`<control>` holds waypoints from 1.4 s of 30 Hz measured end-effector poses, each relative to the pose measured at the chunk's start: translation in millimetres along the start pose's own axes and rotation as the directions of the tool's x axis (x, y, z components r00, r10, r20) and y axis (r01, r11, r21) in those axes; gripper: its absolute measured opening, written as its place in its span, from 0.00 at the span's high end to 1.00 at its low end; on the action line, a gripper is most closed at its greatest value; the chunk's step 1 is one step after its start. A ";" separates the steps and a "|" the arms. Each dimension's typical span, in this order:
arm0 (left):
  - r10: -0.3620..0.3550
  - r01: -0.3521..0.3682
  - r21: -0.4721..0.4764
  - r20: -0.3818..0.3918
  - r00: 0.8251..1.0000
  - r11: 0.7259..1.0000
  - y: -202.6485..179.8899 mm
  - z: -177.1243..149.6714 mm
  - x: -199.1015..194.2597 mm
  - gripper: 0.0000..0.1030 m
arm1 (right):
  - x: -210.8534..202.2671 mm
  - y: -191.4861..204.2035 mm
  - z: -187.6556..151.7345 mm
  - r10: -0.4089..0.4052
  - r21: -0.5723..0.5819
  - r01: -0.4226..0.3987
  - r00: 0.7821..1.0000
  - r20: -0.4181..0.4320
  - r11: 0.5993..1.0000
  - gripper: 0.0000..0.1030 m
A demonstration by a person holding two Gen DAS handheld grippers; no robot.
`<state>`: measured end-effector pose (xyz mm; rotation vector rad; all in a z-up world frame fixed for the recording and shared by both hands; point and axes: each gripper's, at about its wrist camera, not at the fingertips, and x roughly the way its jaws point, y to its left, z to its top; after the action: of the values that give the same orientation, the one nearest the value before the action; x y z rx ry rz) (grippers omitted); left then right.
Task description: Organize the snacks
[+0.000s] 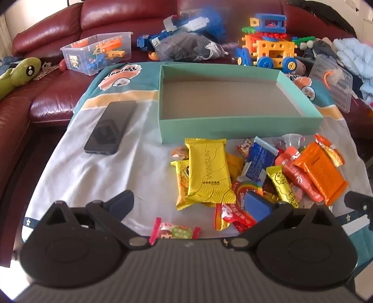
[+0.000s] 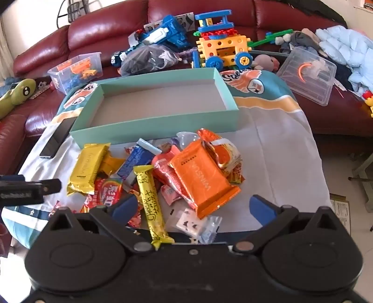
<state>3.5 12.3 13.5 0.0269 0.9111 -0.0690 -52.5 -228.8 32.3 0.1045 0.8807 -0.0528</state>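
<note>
An empty teal box (image 1: 240, 124) (image 2: 153, 127) stands on the cloth-covered table. In front of it lies a pile of snacks: a big yellow pack (image 1: 208, 172) (image 2: 87, 167), an orange pack (image 1: 320, 173) (image 2: 201, 177), a blue pack (image 1: 260, 160) (image 2: 136, 158), a thin yellow cheese bar (image 2: 151, 202) (image 1: 283, 186), a red Skittles bag (image 1: 247, 191) (image 2: 106, 190). My left gripper (image 1: 190, 205) is open and empty, low over the pile's near left side. My right gripper (image 2: 193, 206) is open and empty over the pile's near right side.
A black phone (image 1: 110, 127) (image 2: 58, 137) lies left of the box. A small red-ended candy (image 1: 174, 230) lies near the table's front edge. Behind the table, a red sofa (image 1: 105, 16) holds toy blocks (image 1: 268, 46), a clear bin (image 1: 98, 52) and a clear lid (image 2: 307, 74).
</note>
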 end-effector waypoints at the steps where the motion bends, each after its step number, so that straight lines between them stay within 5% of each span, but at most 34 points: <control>1: -0.005 0.005 -0.003 -0.001 1.000 1.000 0.5 0.9 -0.7 0.00 | 1.3 -2.9 -1.2 -0.001 0.006 0.001 1.000 -0.001 1.000 0.00; 42: 0.014 -0.014 0.002 -0.068 0.998 1.000 8.9 0.7 13.7 0.00 | 5.7 -0.6 15.3 -0.033 0.015 0.034 0.997 -0.063 0.999 0.00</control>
<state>13.1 20.6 3.0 0.0369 0.9788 -0.0562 -37.2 -231.1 37.5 0.1069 0.9450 -0.0886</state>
